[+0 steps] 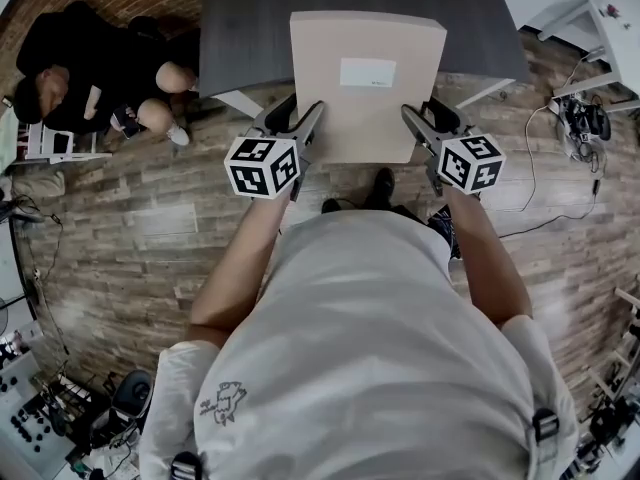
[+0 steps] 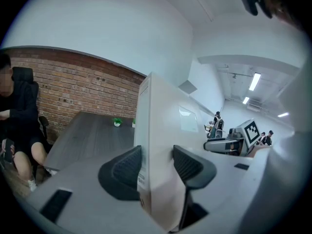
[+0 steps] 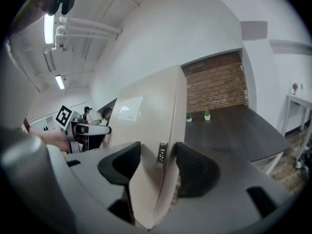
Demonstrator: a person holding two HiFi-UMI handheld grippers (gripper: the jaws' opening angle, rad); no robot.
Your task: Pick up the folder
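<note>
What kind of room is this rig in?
Likely an office or lab workroom: a dark desk against a brick wall, ceiling strip lights, and cabled gear on the wood-plank floor.

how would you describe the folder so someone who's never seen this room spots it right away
Find the dark grey table by the brick wall; at its near edge the person holds a flat beige folder. The left claw and right claw are each shut on one side edge. It is the only pale tan slab there, with a small white label on its face.
</note>
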